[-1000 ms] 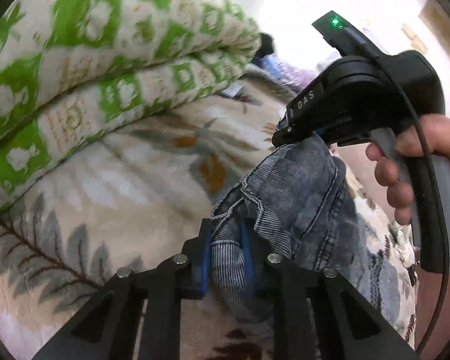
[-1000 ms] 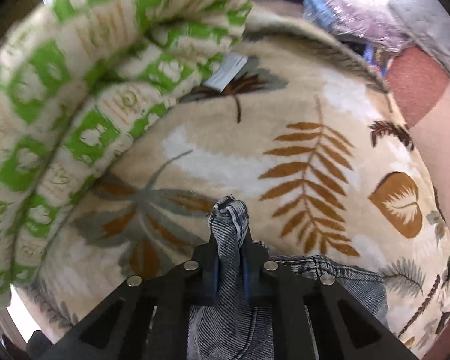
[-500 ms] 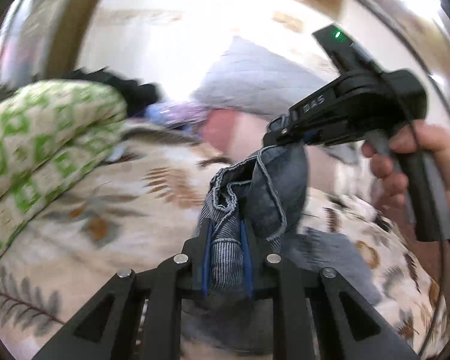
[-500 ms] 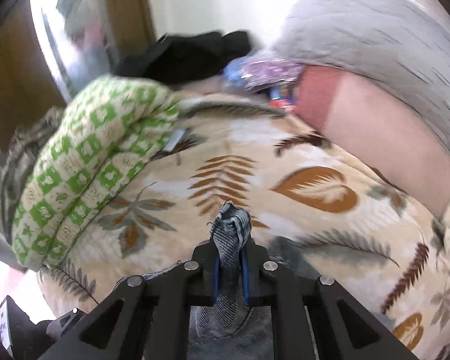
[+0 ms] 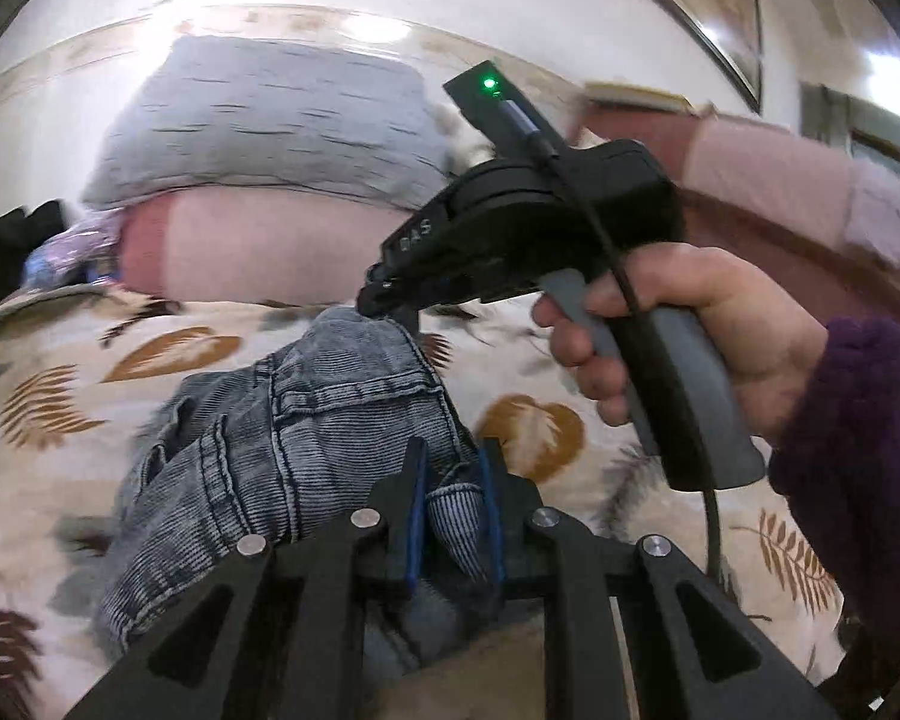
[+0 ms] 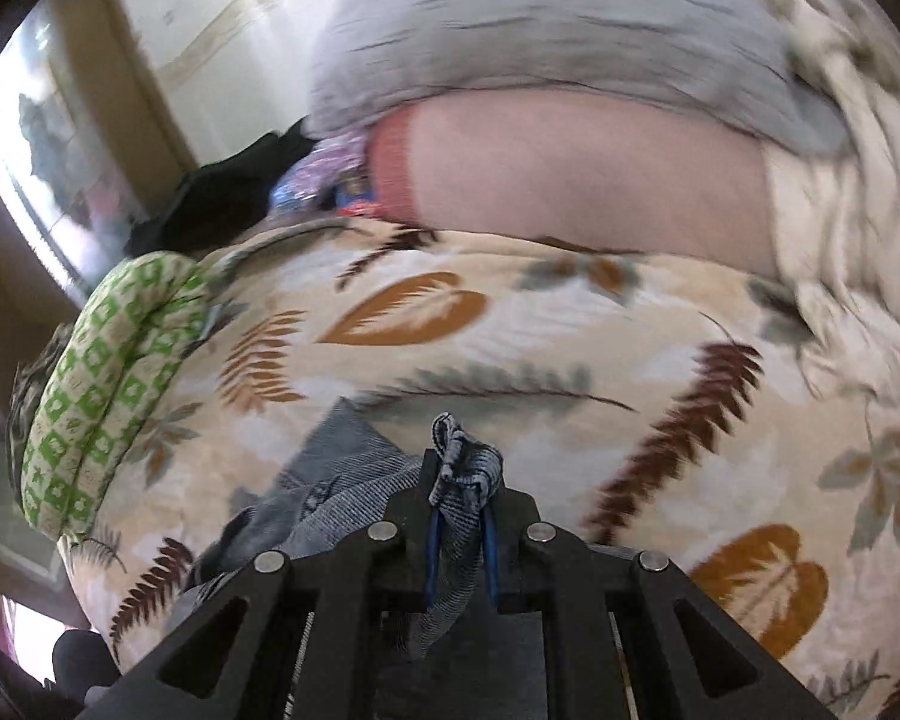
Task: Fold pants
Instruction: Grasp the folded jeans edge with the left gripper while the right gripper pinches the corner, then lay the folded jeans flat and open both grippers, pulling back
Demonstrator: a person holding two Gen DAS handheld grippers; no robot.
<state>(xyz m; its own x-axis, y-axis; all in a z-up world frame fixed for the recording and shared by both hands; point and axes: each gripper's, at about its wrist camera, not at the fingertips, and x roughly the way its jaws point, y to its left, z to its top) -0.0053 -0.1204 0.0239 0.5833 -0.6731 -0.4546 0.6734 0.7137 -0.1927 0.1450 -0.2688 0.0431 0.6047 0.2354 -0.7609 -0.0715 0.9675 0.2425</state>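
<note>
The blue-grey denim pants (image 5: 282,444) hang bunched between my two grippers above the leaf-patterned bedspread (image 5: 168,348). My left gripper (image 5: 453,480) is shut on a fold of the denim. My right gripper (image 6: 462,480) is shut on another bunch of the pants (image 6: 354,480), which drape down to its left. In the left wrist view the right gripper (image 5: 384,303) shows held in a hand, its tip pinching the top of the cloth.
A grey pillow (image 5: 270,114) lies on a pink one (image 5: 258,252) at the head of the bed. A folded green-and-white quilt (image 6: 108,372) lies at the bed's left edge. Dark clothes (image 6: 228,186) and a purple bag lie beside the pillows.
Both grippers have risen and tilted up with the pants, so the pillows and wall now fill the view. The quilt has dropped out of the left wrist view.
</note>
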